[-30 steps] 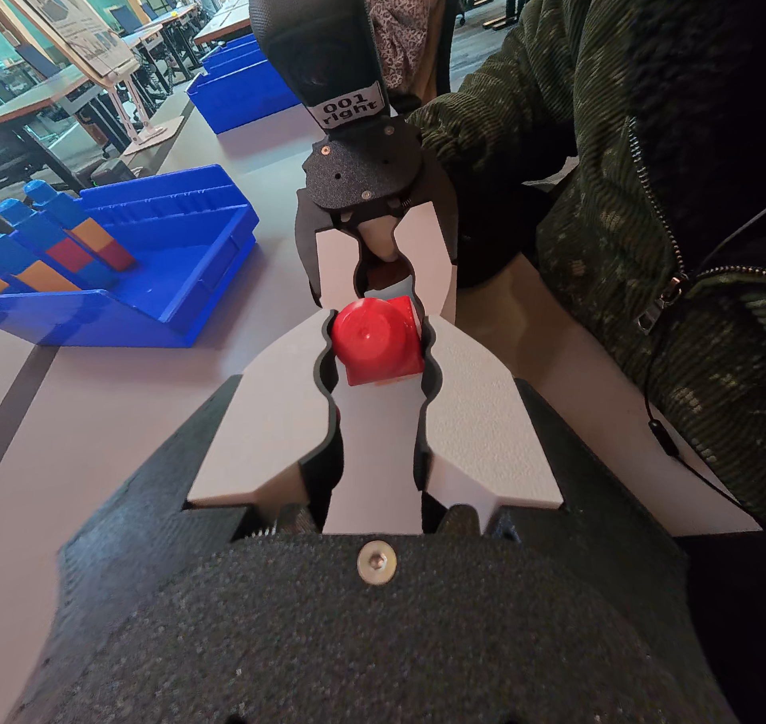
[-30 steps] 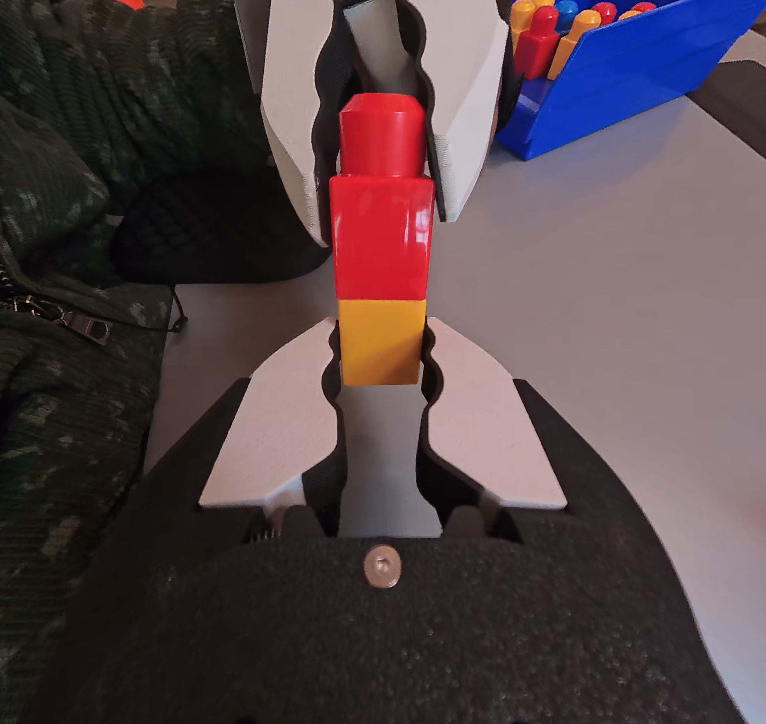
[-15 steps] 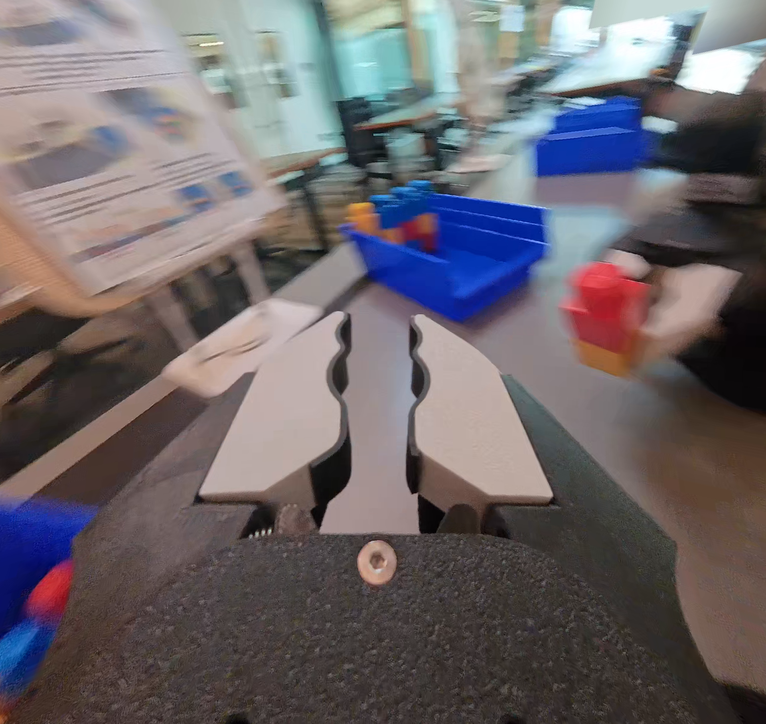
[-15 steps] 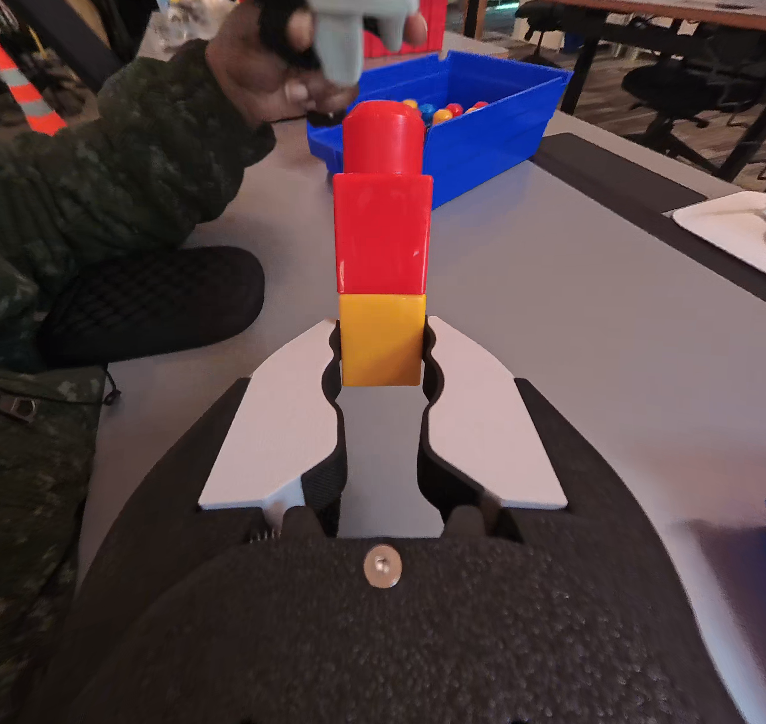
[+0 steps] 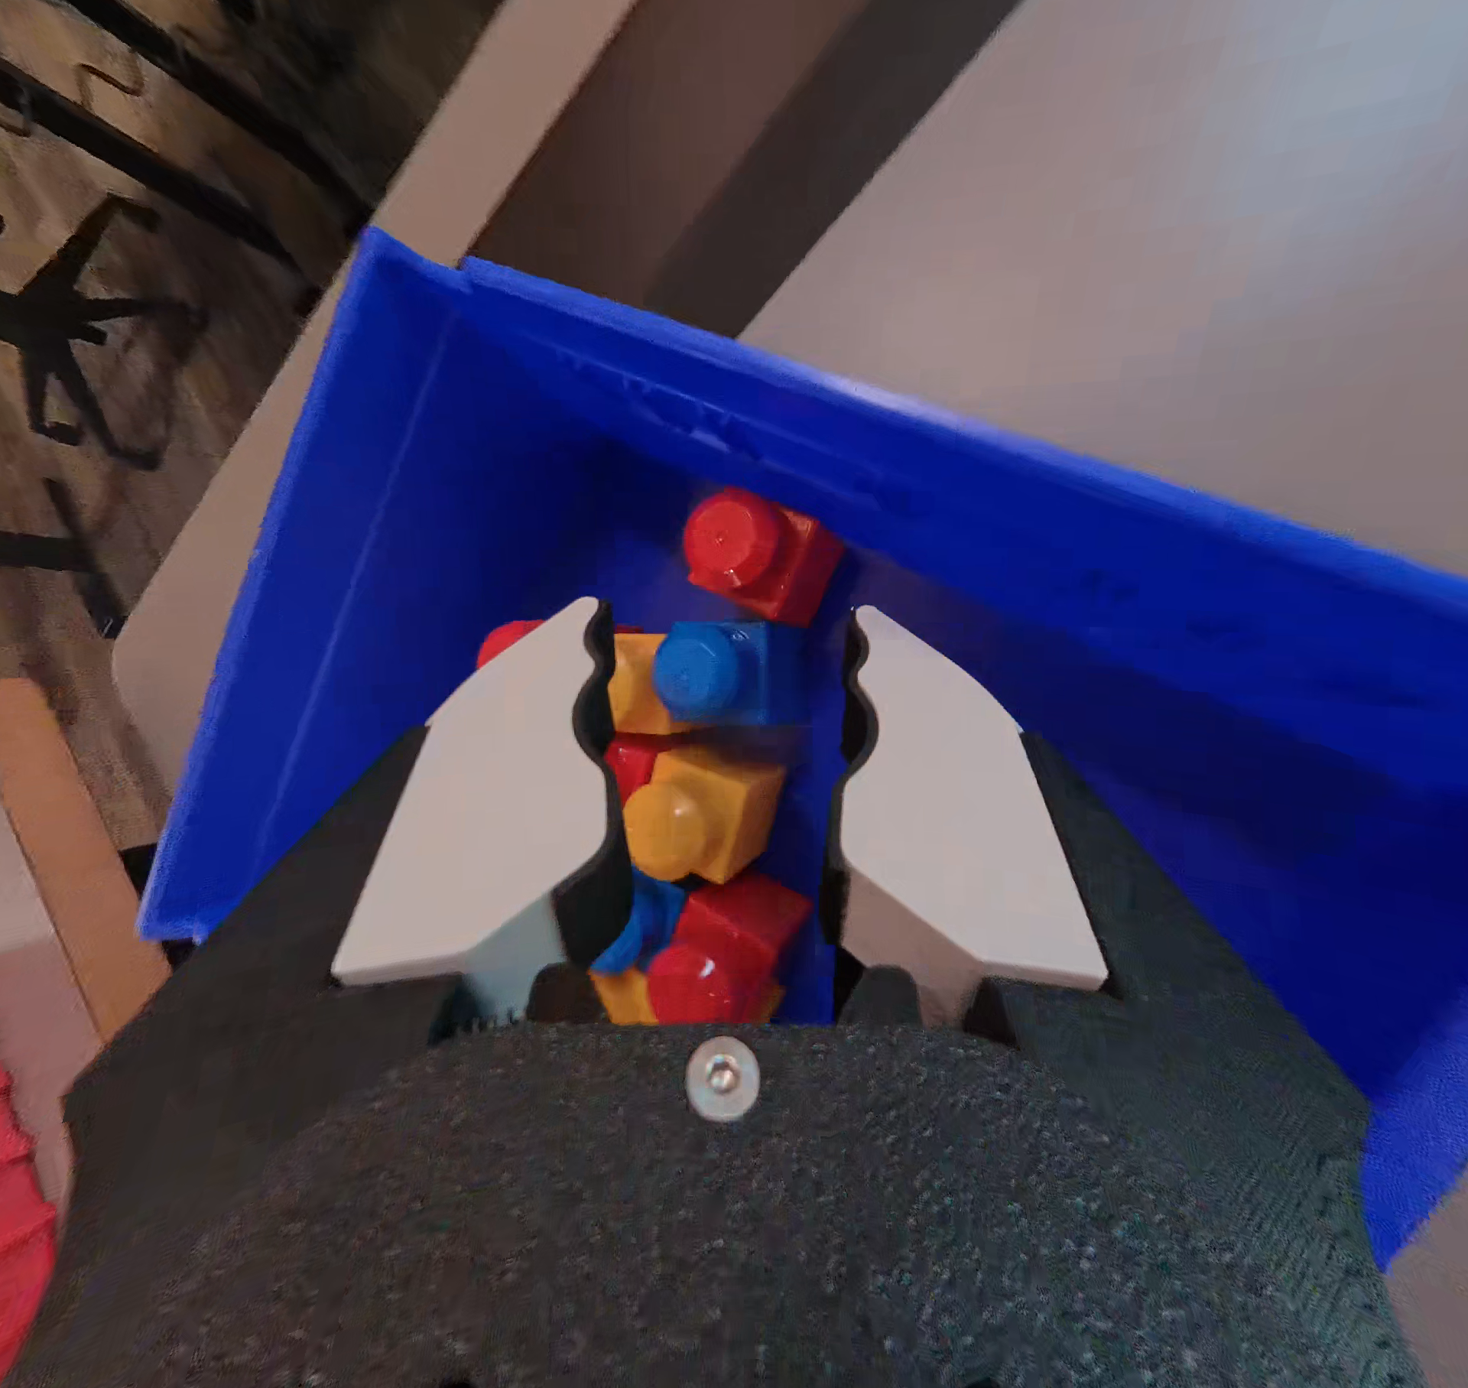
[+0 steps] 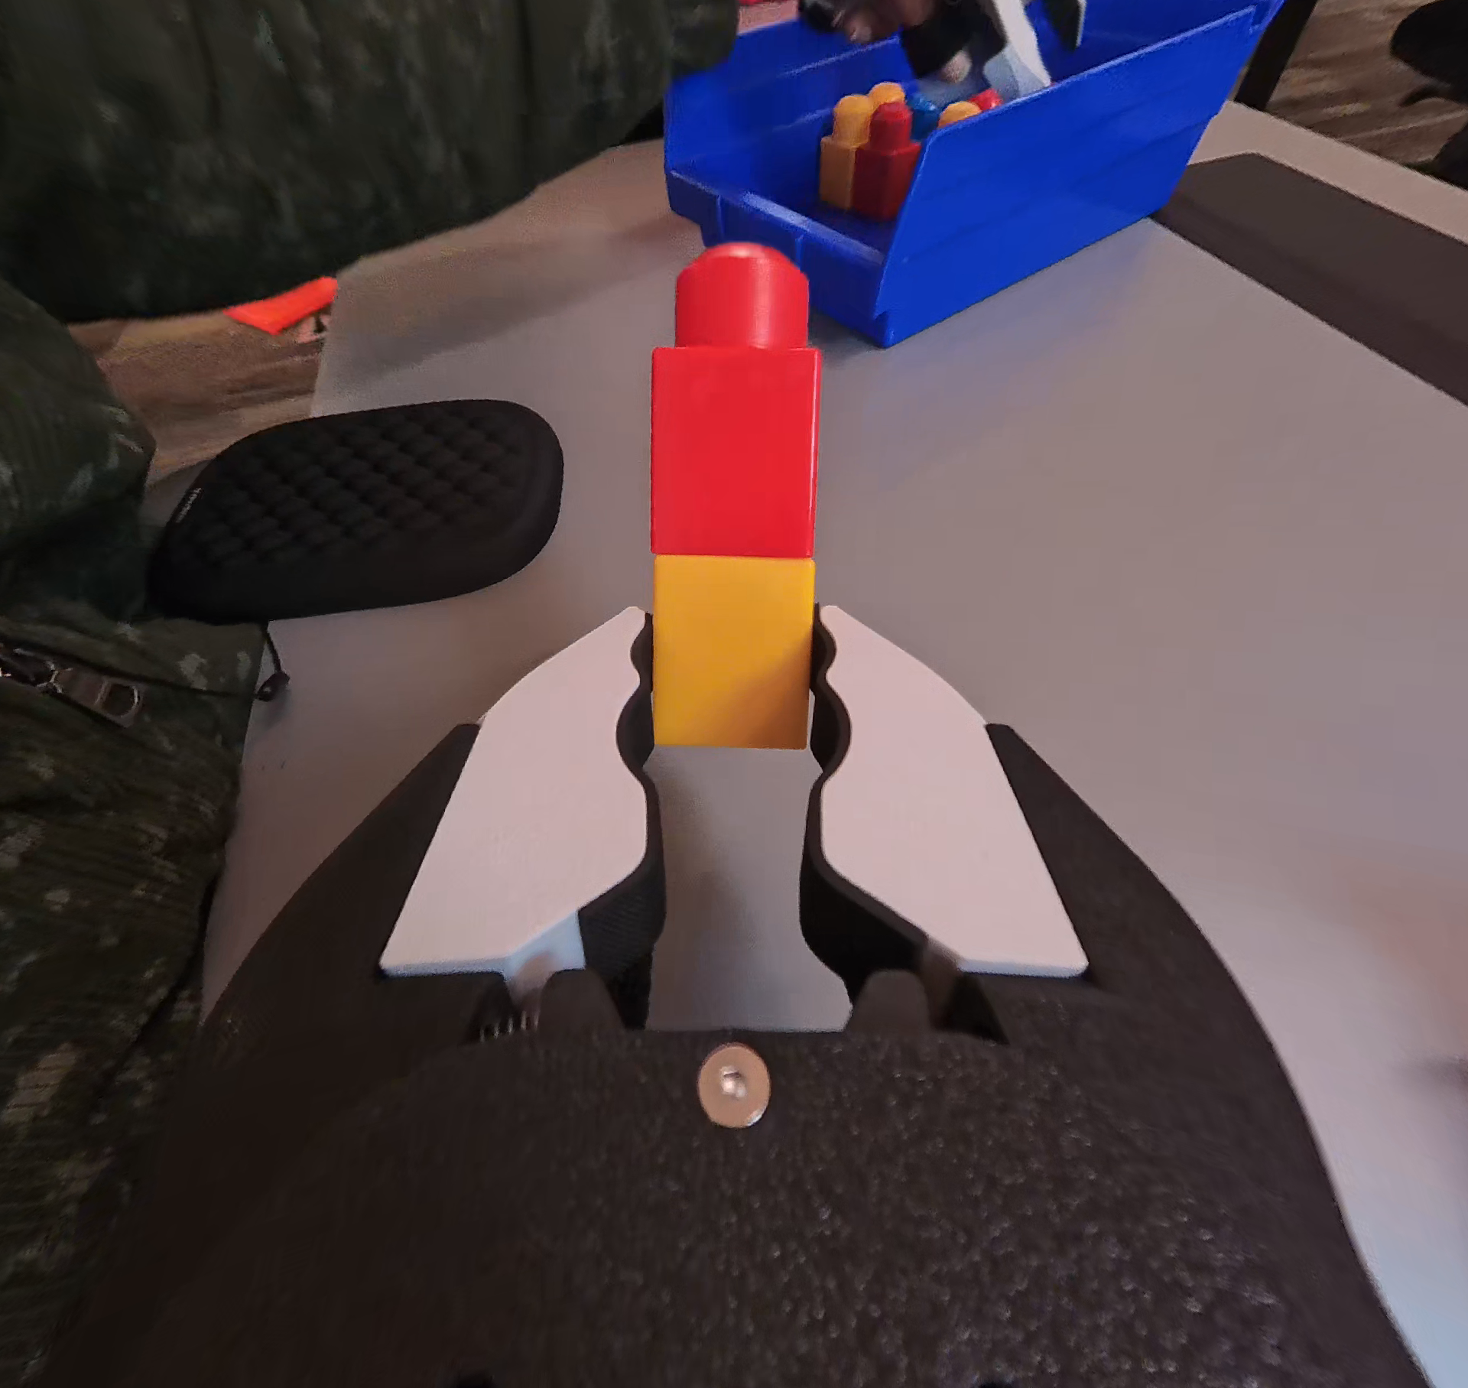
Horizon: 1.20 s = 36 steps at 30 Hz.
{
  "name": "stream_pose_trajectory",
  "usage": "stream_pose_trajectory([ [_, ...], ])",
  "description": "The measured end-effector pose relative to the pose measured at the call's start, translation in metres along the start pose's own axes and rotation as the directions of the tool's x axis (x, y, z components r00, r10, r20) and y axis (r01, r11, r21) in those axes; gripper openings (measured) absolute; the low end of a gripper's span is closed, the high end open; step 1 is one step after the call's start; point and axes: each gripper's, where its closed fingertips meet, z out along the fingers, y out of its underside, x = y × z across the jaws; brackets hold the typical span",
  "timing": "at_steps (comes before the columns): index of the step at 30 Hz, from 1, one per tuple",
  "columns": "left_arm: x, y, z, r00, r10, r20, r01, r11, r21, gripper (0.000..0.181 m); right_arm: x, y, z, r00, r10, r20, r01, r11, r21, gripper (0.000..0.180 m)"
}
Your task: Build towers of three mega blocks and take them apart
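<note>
My right gripper (image 6: 732,627) is shut on the yellow block (image 6: 732,651) at the bottom of a two-block stack; a red block (image 6: 735,436) sits pressed on top of it, above the grey table (image 6: 1112,555). My left gripper (image 5: 724,619) is open and points down into the blue bin (image 5: 413,555), over several loose blocks. A blue block (image 5: 731,674) lies between its spread fingers with a gap at the right pad, and a red block (image 5: 755,551) lies just beyond the tips. In the right wrist view the left gripper (image 6: 1009,23) hangs over the bin (image 6: 1033,198).
A black padded rest (image 6: 357,508) lies on the table left of the stack, next to a person's green sleeve (image 6: 318,79). The bin stands at the table's far right, near a dark strip (image 6: 1311,229). Floor and chair legs (image 5: 95,317) show beyond the table edge. Spacing between my two grippers at the tips: around 40 centimetres.
My left gripper let go of the red block's stud, swung away to the bin and opened wide over the loose blocks. My right gripper kept its hold on the stack.
</note>
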Motion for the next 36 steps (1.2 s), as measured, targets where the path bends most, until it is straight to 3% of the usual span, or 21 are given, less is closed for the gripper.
stream_pose_trajectory([
  [8,0.001,0.013,0.051,0.98,0.175,-0.093,-0.192,0.956,-0.22,0.066,-0.005,0.005,0.001,0.998,0.032,0.059,-0.031,0.999,-0.017,0.036],
  [10,0.002,0.011,0.058,0.963,0.261,-0.06,-0.268,0.937,-0.222,0.046,-0.006,0.003,-0.001,0.998,0.012,0.056,-0.012,1.0,-0.001,0.036],
  [12,0.003,0.007,0.058,0.944,0.329,-0.028,-0.328,0.922,-0.206,0.041,-0.005,-0.002,-0.003,0.999,0.005,0.042,-0.006,1.0,0.023,0.036],
  [17,-0.01,-0.002,0.017,0.941,0.333,0.058,-0.324,0.937,-0.133,0.036,0.003,-0.006,-0.009,0.998,0.048,0.031,-0.05,0.997,0.056,0.036],
  [21,-0.006,-0.032,-0.056,0.977,0.199,0.081,-0.209,0.966,0.152,0.036,0.009,-0.016,-0.017,0.999,0.049,0.003,-0.049,0.993,0.109,0.036],
  [24,0.052,-0.071,-0.125,0.976,0.184,-0.116,-0.102,0.857,0.505,0.036,0.012,-0.021,-0.021,0.999,0.033,-0.018,-0.031,0.991,0.128,0.036],
  [27,0.138,-0.094,-0.184,0.895,0.329,-0.301,0.002,0.673,0.74,0.035,0.006,-0.025,-0.022,1.0,-0.01,-0.028,0.014,0.991,0.133,0.036],
  [30,0.221,-0.098,-0.211,0.775,0.483,-0.407,0.089,0.554,0.828,0.035,-0.005,-0.029,-0.019,0.998,-0.062,-0.016,0.064,0.989,0.136,0.036],
  [33,0.285,-0.095,-0.21,0.65,0.581,-0.49,0.149,0.535,0.832,0.035,-0.015,-0.03,-0.015,0.996,-0.094,0.003,0.093,0.986,0.136,0.036],
  [36,0.316,-0.094,-0.203,0.559,0.613,-0.559,0.207,0.549,0.81,0.035,-0.018,-0.025,-0.012,0.994,-0.106,0.011,0.104,0.989,0.109,0.036],
])
